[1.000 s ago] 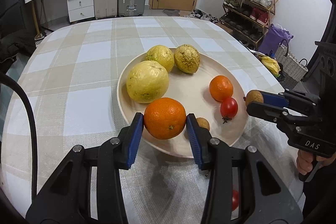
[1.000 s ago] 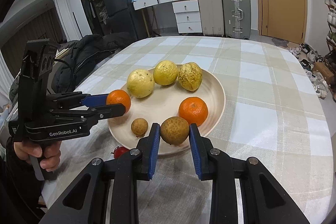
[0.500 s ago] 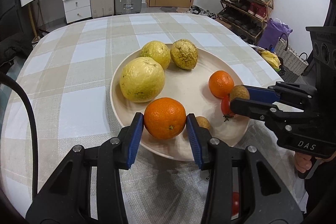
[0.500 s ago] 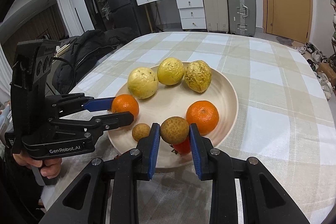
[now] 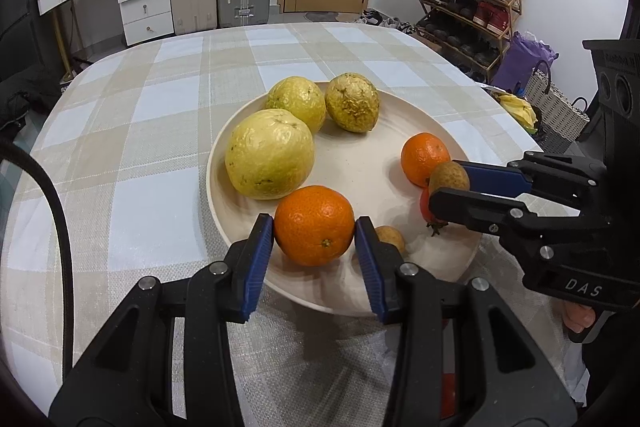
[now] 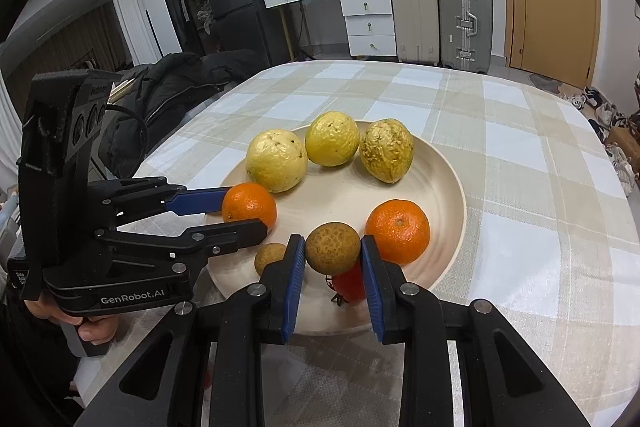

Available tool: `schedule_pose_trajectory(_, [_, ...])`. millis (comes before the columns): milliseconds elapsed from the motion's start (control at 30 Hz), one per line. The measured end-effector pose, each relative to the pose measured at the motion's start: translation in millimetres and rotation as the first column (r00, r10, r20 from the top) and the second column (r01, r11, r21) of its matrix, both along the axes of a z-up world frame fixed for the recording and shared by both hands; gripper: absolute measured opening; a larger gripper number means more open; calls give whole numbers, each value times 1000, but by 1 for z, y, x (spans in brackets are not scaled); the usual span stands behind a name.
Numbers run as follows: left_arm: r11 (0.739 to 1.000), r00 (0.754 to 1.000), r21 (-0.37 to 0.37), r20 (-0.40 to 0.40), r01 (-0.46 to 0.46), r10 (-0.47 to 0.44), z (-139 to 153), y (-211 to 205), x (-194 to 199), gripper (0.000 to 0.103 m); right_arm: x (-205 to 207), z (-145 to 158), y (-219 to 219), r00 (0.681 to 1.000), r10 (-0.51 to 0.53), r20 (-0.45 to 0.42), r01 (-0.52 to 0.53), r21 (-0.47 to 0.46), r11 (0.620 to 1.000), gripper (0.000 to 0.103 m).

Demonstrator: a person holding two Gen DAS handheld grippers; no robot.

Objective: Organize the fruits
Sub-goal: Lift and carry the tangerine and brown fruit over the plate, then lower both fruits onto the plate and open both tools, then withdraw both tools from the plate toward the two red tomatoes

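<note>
Left gripper (image 5: 314, 227) pinching an orange (image 5: 314, 225) over the cream plate's (image 5: 360, 167) near rim, right gripper (image 6: 333, 253) clamped on a round brown fruit (image 6: 332, 247), red tomato (image 6: 350, 287) half hidden beneath, 3 yellow fruits (image 6: 332, 139) at the plate's far side

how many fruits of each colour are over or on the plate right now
yellow: 3
orange: 2
brown: 2
red: 1
total: 8
</note>
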State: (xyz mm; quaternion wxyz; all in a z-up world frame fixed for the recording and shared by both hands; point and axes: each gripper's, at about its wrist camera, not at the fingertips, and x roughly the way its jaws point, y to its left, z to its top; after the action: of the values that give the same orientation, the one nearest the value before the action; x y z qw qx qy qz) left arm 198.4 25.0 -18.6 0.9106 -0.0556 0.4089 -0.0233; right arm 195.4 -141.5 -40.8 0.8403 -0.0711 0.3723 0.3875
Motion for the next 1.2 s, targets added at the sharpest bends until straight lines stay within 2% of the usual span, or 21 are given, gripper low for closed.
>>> schedule_pose_trajectory(167, [1000, 1000, 4, 0, 0, 0, 0, -1, 0, 39, 0, 0, 1, 1000, -3, 3, 3, -8, 1000, 32])
schedule_pose_trajectory(267, [1000, 1000, -4, -2, 0, 0, 1, -1, -1, 39, 0, 1, -1, 1000, -12, 11, 12, -7, 1000, 42])
schedule_pose_trajectory(467, [1000, 1000, -6, -2, 0, 0, 3, -1, -4, 40, -1, 5, -12, 999, -43, 23, 43, 14, 999, 54])
schedule_pose_trajectory(533, [1000, 1000, -4, 5, 2, -2, 4, -2, -8, 40, -1, 6, -15, 998, -58, 27, 57, 17, 998, 63])
schedule_pose_trajectory(600, [1000, 1000, -4, 10, 0, 0, 7, -2, -12, 45, -3, 7, -21, 997, -75, 31, 74, 32, 997, 76])
schedule_pose_trajectory(633, [1000, 1000, -6, 15, -2, 2, 9, -2, -16, 47, -3, 8, -23, 996, -80, 29, 78, 37, 996, 78])
schedule_pose_trajectory(700, [1000, 999, -7, 30, -13, 13, 13, -1, -22, 59, -5, 8, -27, 996, -88, 29, 87, 39, 995, 86])
schedule_pose_trajectory(900, [999, 997, -13, 72, -39, 39, 25, 5, -41, 81, -12, 7, -35, 993, -115, 24, 114, 41, 993, 100])
schedule_pose_trajectory(1200, [998, 995, -20, 72, -66, 67, 30, 9, -57, 88, -26, 6, -31, 995, -87, 51, 87, 8, 996, 103])
